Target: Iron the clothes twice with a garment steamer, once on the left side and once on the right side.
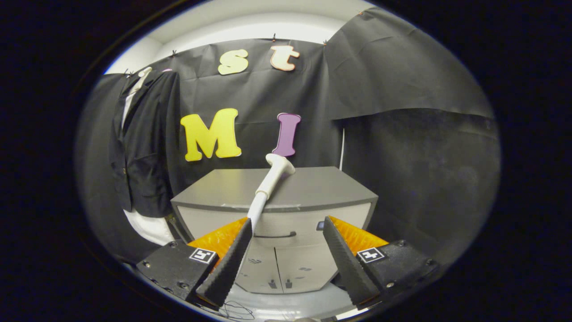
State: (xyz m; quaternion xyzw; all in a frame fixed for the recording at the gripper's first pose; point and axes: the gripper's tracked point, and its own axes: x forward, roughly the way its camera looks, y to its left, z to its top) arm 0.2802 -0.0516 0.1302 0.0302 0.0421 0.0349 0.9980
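Your gripper (286,226) is spread wide and holds nothing, facing the steamer (270,185) propped across the cabinet (313,190), handle toward you for grabbing.

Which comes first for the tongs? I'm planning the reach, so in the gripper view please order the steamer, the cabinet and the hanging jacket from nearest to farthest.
The open tongs hold nothing.
1. Garment steamer: lying on the cabinet top, its handle end poking out over the front edge by the left finger.
2. Grey cabinet: straight ahead, beyond the fingers.
3. Dark suit jacket: farthest, hanging on the back wall, off to the left.
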